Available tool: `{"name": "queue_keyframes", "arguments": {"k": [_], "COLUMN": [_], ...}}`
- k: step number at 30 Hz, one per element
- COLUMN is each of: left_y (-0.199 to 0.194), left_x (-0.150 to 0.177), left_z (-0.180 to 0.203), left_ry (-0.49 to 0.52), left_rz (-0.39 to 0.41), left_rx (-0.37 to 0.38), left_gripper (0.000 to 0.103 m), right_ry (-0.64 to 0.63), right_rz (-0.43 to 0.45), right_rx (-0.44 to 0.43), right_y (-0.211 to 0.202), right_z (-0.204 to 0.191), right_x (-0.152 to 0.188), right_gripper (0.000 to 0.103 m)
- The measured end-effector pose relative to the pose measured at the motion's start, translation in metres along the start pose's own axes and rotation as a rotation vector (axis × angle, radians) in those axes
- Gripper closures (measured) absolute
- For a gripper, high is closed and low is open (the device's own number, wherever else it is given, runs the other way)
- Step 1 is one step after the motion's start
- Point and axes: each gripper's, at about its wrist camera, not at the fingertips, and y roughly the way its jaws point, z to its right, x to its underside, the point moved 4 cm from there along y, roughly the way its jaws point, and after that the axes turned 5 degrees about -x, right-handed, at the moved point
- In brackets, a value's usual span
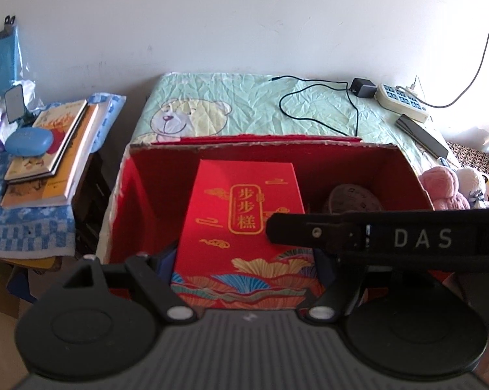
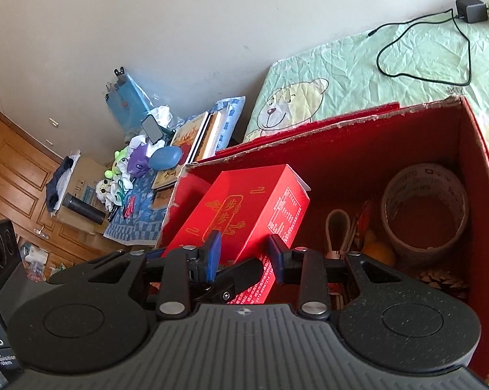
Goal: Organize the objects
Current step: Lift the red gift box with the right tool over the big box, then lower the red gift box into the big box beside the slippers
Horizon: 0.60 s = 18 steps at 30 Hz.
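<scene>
Two grippers are being held over the open red-lined cardboard storage box (image 2: 478,169) standing on the bear-print green bedspread (image 1: 244,104). The red gold-printed cake carton (image 1: 241,224) is being gripped at its lower end, leaning inside the box, by the left gripper (image 1: 241,260). The right gripper (image 2: 244,253) is being held open above the carton. Risk: the brown tape roll (image 2: 426,208) is likely to be struck if the carton tips rightward.
</scene>
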Motion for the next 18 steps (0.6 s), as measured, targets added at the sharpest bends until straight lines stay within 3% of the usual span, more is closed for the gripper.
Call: {"name": "queue_keyframes", "arguments": {"k": [15, 18], "left_y": [0.031, 0.034], "left_x": [0.006, 0.009], "left_z": [-0.011, -0.005], "left_ry": [-0.015, 0.036], "left_rz": [-0.086, -0.083], "left_rx": [-0.017, -0.064], "left_gripper": [0.025, 0.025], "right_ry": [0.012, 0.016], "right_rz": [-0.057, -0.072], "right_rx": [0.029, 0.037], "right_y": [0.027, 0.032], "right_z": [0.012, 0.014], "right_x": [0.004, 0.005], "right_gripper": [0.068, 0.068]}}
